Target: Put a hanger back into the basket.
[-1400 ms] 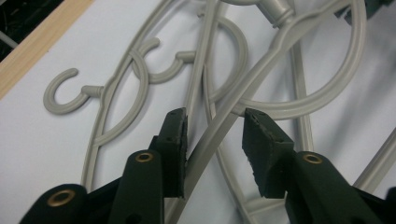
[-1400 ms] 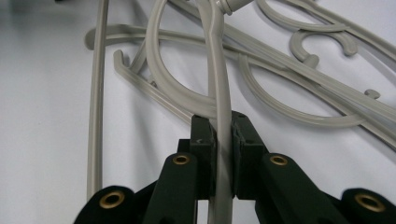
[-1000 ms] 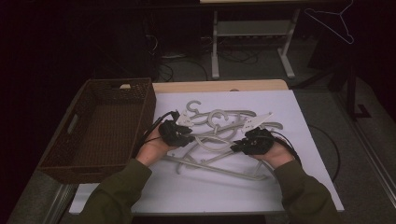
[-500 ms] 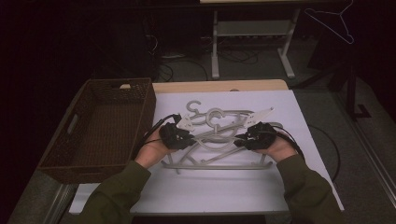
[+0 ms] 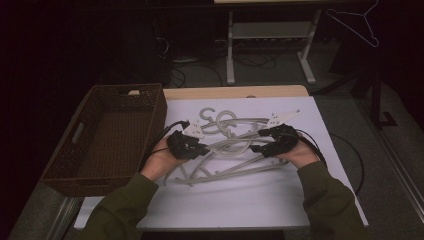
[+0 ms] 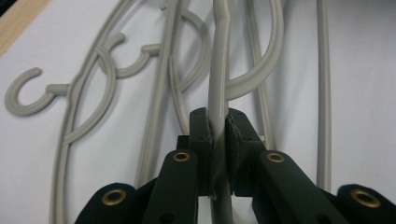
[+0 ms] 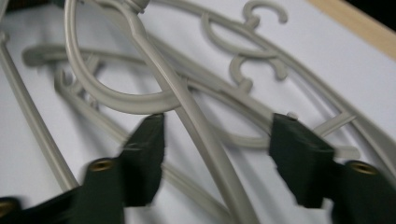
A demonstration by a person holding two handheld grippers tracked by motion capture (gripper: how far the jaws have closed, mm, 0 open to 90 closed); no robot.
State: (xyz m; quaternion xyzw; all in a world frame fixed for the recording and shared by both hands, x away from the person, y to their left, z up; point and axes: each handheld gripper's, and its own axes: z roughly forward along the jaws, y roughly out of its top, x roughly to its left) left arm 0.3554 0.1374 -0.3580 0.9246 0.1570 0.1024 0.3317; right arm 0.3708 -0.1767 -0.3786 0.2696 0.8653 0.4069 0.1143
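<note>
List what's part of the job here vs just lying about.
In the job:
- grey hangers, tangled pile on the white sheet
- left gripper, shut on one hanger's bar
- right gripper, jaws just opened, a bar between them, untouched
- basket, likely the drop spot

Lying about:
- wire hanger hung at back
- bench frame and floor cables

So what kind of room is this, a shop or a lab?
Probably a lab or workshop: a white-topped table holding grey hangers, a wicker basket, cables across a dark floor.
</note>
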